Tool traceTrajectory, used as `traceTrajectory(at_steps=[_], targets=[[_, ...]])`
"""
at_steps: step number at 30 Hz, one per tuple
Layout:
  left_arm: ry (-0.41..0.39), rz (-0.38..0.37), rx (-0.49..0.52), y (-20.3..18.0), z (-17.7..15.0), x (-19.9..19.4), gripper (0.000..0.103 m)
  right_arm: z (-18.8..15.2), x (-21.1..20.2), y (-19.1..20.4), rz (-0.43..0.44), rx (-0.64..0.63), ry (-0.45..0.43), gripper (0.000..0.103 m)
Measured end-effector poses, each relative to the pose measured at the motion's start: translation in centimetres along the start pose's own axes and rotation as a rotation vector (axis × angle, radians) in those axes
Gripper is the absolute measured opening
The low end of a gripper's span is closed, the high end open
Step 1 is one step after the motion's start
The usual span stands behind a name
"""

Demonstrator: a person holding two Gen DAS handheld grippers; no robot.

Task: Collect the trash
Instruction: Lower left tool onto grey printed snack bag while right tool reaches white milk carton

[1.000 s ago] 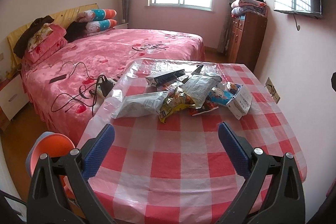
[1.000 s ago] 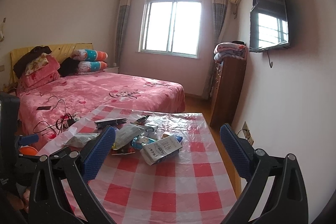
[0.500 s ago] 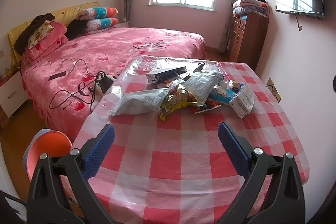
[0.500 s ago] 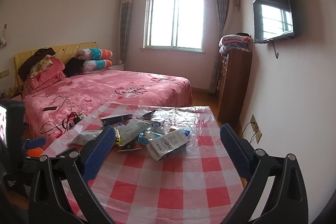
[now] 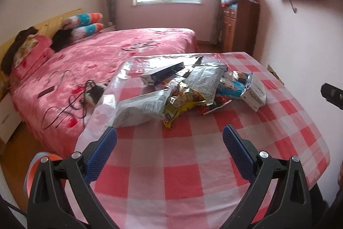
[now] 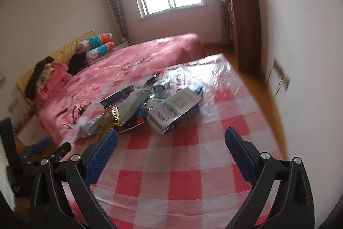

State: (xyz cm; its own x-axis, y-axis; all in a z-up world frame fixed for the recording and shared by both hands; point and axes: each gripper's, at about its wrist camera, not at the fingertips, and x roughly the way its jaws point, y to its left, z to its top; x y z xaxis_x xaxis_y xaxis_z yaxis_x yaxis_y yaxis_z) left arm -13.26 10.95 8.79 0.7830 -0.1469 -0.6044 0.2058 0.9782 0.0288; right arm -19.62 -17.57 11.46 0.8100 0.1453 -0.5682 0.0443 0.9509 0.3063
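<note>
A heap of snack wrappers lies mid-table on a red-and-white checked cloth (image 5: 178, 156): a silver bag (image 5: 139, 108), a yellow crumpled wrapper (image 5: 182, 102), a grey printed bag (image 5: 205, 78), a dark flat box (image 5: 165, 73) and a white carton (image 5: 255, 91). My left gripper (image 5: 169, 138) hovers open just short of the silver bag. In the right wrist view the white carton (image 6: 173, 108) and the yellow wrapper (image 6: 109, 119) lie ahead of my open right gripper (image 6: 171, 143), which holds nothing.
A pink bed (image 5: 107, 57) with cables and a charger (image 5: 90, 93) stands left of the table. An orange bin (image 5: 42, 162) sits low at the table's left corner. A wooden cabinet (image 5: 238, 25) and the right wall border the table.
Both grippers have moved forward and lower toward the wrapper heap, which now looks larger. The right wrist view has tilted and is blurred by motion. Both stay open.
</note>
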Motion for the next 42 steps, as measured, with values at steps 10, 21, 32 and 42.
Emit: traceTrajectory(at_steps=[10, 21, 32, 42], targets=[[0.008, -0.036, 0.129, 1.7, 2.1, 5.4, 0.099, 2.1, 6.2, -3.2, 0.139, 0.181, 0.131, 0.084], [0.244, -0.129, -0.512, 9.8, 2.0, 10.1, 0.099, 4.0, 12.7, -4.4, 0.176, 0.292, 0.231, 0.084], [0.351, -0.091, -0.713, 10.3, 3.8, 15.3, 0.099, 4.7, 15.0, -3.9, 0.139, 0.216, 0.243, 0.087], [0.431, 0.116, -0.633, 9.1, 6.4, 20.0, 0.099, 4.7, 16.8, -4.8, 0.149, 0.219, 0.281, 0.087]])
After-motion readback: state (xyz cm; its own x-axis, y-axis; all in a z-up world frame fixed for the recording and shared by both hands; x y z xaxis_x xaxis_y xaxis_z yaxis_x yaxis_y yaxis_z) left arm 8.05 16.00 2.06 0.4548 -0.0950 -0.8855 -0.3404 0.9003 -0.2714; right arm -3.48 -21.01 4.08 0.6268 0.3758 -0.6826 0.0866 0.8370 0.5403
